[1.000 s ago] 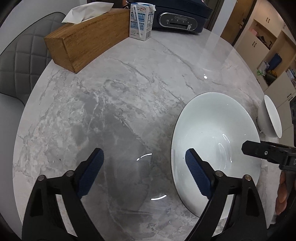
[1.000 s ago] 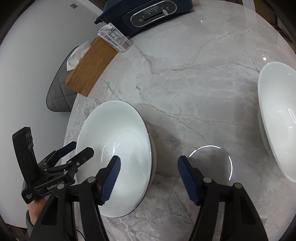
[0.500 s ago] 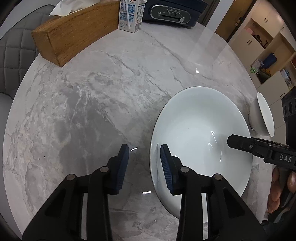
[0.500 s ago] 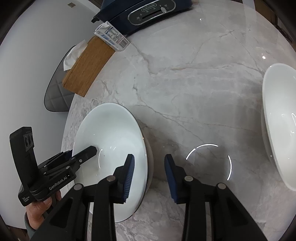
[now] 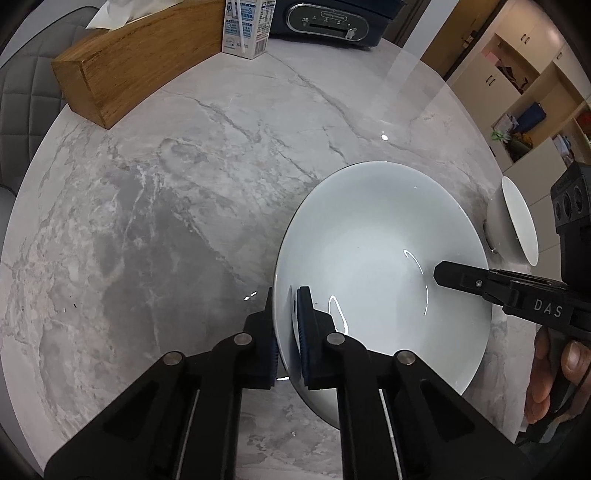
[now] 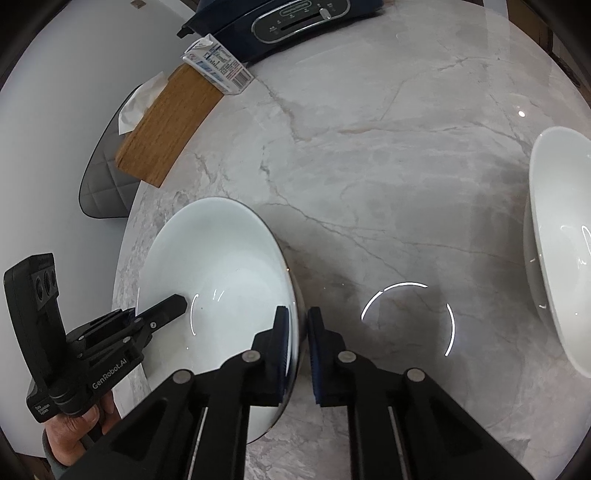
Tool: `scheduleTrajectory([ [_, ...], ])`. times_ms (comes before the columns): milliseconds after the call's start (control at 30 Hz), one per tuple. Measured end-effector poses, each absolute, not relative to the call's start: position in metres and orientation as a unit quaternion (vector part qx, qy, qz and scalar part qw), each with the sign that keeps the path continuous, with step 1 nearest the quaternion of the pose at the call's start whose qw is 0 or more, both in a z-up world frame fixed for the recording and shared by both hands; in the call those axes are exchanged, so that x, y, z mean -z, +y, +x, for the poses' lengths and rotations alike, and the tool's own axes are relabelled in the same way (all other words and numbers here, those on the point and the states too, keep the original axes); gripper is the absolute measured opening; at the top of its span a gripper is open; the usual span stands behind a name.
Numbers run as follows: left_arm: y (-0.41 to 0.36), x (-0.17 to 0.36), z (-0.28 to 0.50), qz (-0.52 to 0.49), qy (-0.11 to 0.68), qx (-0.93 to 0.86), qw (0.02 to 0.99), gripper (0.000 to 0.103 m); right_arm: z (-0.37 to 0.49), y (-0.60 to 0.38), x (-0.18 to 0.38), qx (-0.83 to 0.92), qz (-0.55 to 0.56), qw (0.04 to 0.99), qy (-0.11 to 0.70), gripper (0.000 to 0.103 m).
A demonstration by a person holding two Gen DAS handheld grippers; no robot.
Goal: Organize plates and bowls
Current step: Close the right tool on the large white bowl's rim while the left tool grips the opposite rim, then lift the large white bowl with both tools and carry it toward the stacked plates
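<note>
A large white bowl sits on the marble table. My left gripper is shut on its left rim, one pad inside and one outside. My right gripper is shut on the right rim of the same bowl. Each gripper shows in the other's view: the right one and the left one. A second white bowl stands to the right, and it also shows in the right wrist view.
A wooden tissue box, a milk carton and a dark blue appliance stand at the table's far side. A grey padded chair is at the left. Cabinets stand beyond the table at the right.
Both grippers went from wide open to shut on opposite rims of the large bowl. Both moved in closer to it.
</note>
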State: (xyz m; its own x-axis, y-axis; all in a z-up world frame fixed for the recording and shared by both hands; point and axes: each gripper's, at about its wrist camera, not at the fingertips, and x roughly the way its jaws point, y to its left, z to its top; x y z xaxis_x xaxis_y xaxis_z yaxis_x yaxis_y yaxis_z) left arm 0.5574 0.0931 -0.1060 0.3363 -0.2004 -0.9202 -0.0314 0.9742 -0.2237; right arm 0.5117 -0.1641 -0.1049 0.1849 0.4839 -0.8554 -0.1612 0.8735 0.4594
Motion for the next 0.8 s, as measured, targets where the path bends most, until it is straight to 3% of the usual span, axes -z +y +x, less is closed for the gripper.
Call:
scheduleTrajectory([
  [800,0.067,0.080,0.523,-0.102,0.582,0.072,0.804,0.006,0.481,-0.182,0.087,-0.193,0.125,0.765,0.602,0.009],
])
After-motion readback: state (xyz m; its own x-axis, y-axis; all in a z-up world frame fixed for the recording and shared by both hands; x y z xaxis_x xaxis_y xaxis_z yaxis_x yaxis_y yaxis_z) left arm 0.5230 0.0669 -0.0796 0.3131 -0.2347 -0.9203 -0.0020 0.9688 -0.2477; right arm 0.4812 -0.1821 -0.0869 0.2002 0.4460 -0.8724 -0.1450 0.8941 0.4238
